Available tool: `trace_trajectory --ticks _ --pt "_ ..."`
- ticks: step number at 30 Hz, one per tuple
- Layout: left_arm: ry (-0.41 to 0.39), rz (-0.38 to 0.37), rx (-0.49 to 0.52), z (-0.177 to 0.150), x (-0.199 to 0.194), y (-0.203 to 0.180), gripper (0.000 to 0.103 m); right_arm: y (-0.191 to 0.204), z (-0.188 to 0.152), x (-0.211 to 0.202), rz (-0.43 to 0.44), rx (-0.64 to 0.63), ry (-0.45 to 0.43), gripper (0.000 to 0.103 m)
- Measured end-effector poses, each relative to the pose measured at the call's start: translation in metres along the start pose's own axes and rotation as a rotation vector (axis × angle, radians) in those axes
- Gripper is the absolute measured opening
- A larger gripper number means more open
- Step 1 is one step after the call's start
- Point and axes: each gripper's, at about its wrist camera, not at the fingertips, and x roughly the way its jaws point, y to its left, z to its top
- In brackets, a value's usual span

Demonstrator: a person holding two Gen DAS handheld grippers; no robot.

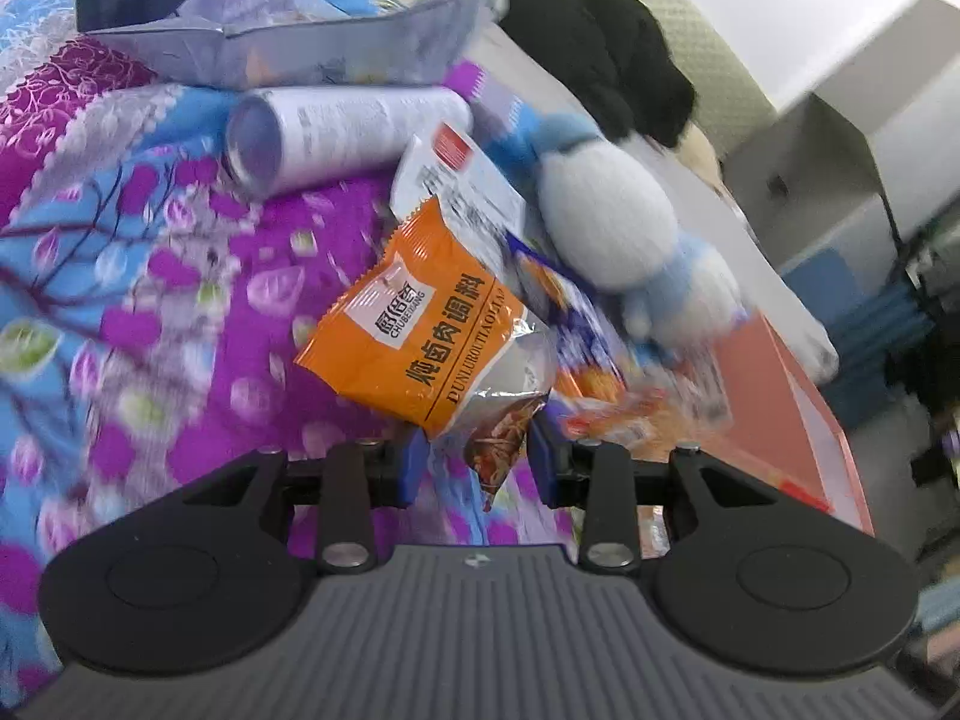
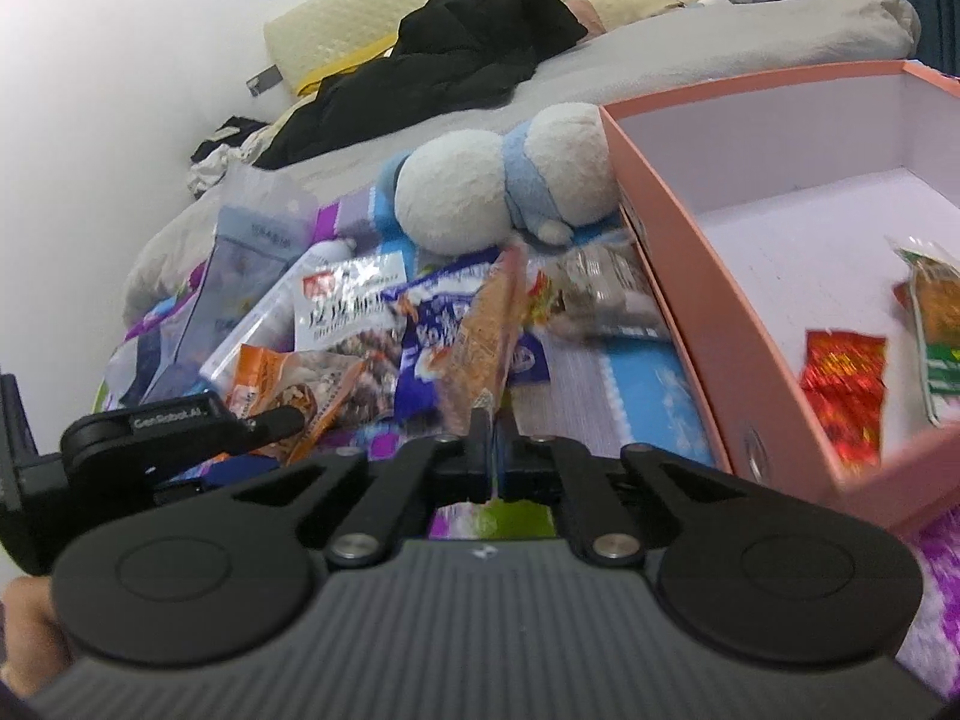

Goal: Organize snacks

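Low in the left wrist view, the left tongs (image 1: 480, 468) clamp the lower edge of an orange seasoning packet (image 1: 420, 336), which rises above a floral bedspread (image 1: 150, 300). Behind it lie a white canister (image 1: 348, 138) and a blue-and-white plush toy (image 1: 606, 222). At the centre of the right wrist view, the right tongs (image 2: 493, 450) pinch a thin orange snack wrapper (image 2: 486, 336) edge-on. At right stands a pink box (image 2: 678, 276) holding a red packet (image 2: 846, 396).
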Motion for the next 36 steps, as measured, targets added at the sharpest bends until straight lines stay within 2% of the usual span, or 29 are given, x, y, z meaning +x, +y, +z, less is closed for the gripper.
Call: trace_trajectory --ticks 4,7,17,26,28,29,32,34,35,36 --pt "0.039 -0.007 0.004 -0.023 -0.023 0.001 0.04 0.0 -0.01 -0.015 0.0 -0.019 0.021 0.003" --pt "0.06 0.006 0.045 -0.038 -0.038 -0.002 0.04 0.002 -0.017 -0.027 -0.002 -0.043 0.026 0.003" --pt "0.162 0.006 0.134 -0.08 -0.081 -0.004 0.04 -0.001 -0.048 -0.073 0.016 -0.015 0.068 0.003" --pt "0.234 0.011 0.134 -0.106 -0.104 0.005 0.041 -0.007 -0.086 -0.104 -0.006 -0.025 0.154 0.003" --pt "0.247 0.007 0.121 -0.109 -0.104 0.007 0.041 -0.009 -0.091 -0.103 -0.035 -0.028 0.178 0.007" --pt "0.259 0.005 0.116 -0.11 -0.103 0.006 0.045 -0.012 -0.092 -0.101 -0.036 -0.022 0.192 0.007" --pt "0.276 0.034 0.123 -0.112 -0.101 0.003 0.078 -0.015 -0.091 -0.1 -0.027 -0.018 0.198 0.009" --pt "0.265 0.059 0.139 -0.114 -0.102 -0.001 0.084 -0.012 -0.093 -0.097 -0.059 -0.06 0.212 0.015" --pt "0.264 0.056 0.133 -0.114 -0.102 -0.001 0.086 -0.011 -0.094 -0.096 -0.071 -0.077 0.22 0.033" --pt "0.265 0.053 0.117 -0.114 -0.102 0.0 0.087 -0.012 -0.096 -0.096 -0.071 -0.08 0.227 0.06"
